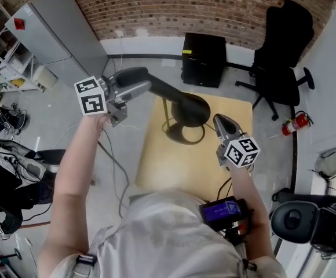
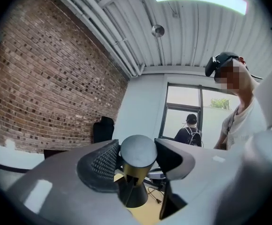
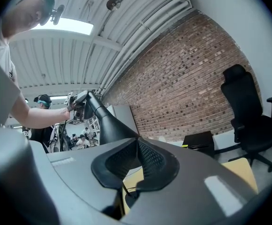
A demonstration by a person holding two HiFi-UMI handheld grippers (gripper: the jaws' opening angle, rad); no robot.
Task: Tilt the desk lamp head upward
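Pale wood counter before a brick wall. Black lamp head clamped in left gripper, long axis along its jaws, tip facing it; right gripper closed, empty, near lamp base.

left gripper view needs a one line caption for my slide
Left claw clamped on the desk lamp head at its rounded end, with a brick wall and a window behind.

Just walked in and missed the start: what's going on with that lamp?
A person is working a black desk lamp on a small wooden table with two handheld tools. The left tool is clamped on the narrow end of the lamp head. The right tool is shut and empty, held beside the lamp.
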